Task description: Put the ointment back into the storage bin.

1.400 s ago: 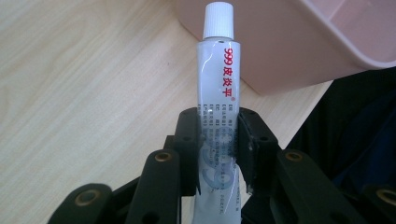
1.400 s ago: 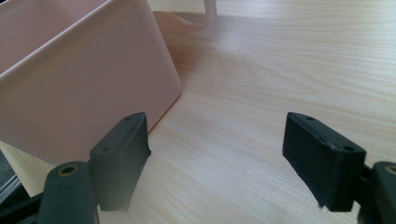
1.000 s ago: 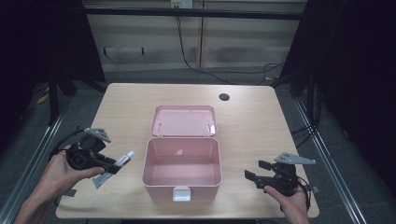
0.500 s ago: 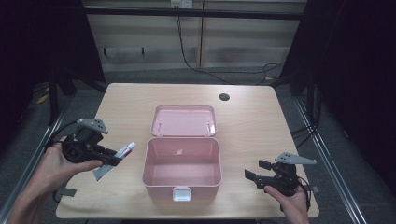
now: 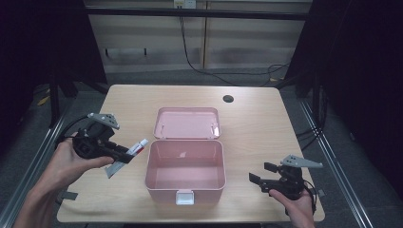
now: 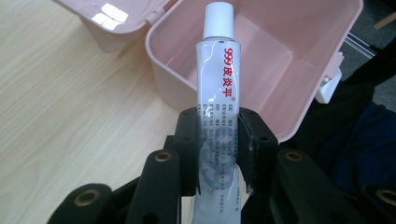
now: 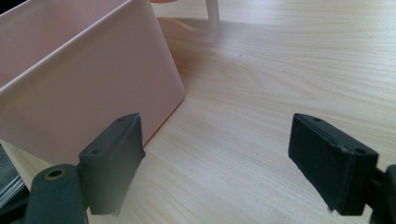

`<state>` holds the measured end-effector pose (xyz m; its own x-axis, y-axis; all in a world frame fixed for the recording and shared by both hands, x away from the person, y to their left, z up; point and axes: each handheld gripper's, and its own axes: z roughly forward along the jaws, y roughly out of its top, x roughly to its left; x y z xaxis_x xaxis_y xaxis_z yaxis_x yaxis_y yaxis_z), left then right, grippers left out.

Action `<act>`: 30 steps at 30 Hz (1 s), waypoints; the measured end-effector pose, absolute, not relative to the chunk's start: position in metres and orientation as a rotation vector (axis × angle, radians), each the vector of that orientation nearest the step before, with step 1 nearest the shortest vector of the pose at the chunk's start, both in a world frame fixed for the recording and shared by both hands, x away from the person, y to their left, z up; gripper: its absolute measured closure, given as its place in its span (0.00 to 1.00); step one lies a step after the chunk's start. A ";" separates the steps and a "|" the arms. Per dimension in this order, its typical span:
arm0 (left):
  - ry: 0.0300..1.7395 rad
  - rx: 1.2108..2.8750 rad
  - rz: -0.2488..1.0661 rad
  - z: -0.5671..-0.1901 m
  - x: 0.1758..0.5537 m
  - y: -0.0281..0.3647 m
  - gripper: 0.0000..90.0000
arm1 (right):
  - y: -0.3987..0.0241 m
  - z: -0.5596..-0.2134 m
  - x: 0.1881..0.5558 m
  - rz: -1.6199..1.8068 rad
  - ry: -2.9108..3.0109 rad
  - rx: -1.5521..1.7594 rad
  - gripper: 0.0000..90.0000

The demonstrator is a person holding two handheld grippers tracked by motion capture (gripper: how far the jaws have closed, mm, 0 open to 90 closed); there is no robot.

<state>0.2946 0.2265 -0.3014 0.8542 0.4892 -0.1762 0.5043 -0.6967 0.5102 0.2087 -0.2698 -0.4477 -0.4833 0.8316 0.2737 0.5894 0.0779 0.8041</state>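
- Left hand-held gripper (image 5: 124, 154): jaws clamped on a white squeeze tube with red lettering and a ribbed white cap (image 6: 218, 79), held clear of the light wooden surface (image 5: 252, 118).
- Tube cap: points ahead of that gripper, over the rim of the open pink plastic box (image 5: 185, 168).
- Right hand-held gripper (image 7: 229, 163): jaws apart, nothing between them; box wall just beside one jaw.

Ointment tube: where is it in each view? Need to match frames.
High view: tube left of centre, clamped in the left gripper, cap toward the pink box.
Left gripper view: tube centre, upright between the jaws, cap over the box.
Right gripper view: no tube here.
Shared landmark: the pink box.
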 end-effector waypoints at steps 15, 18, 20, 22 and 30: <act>0.606 2.542 -0.047 -0.299 0.295 0.189 0.79 | -0.271 -0.447 0.208 1.382 2.089 1.431 0.18; 0.568 2.550 -0.073 -0.298 0.296 0.182 0.79 | -0.270 -0.447 0.208 1.382 2.097 1.427 0.18; 0.538 2.555 -0.086 -0.300 0.298 0.176 0.79 | -0.270 -0.446 0.207 1.382 2.098 1.424 0.18; 0.516 2.577 -0.093 -0.301 0.299 0.172 0.79 | -0.270 -0.446 0.207 1.384 2.098 1.424 0.18; 0.482 2.593 -0.103 -0.297 0.301 0.157 0.79 | -0.269 -0.447 0.208 1.384 2.106 1.422 0.18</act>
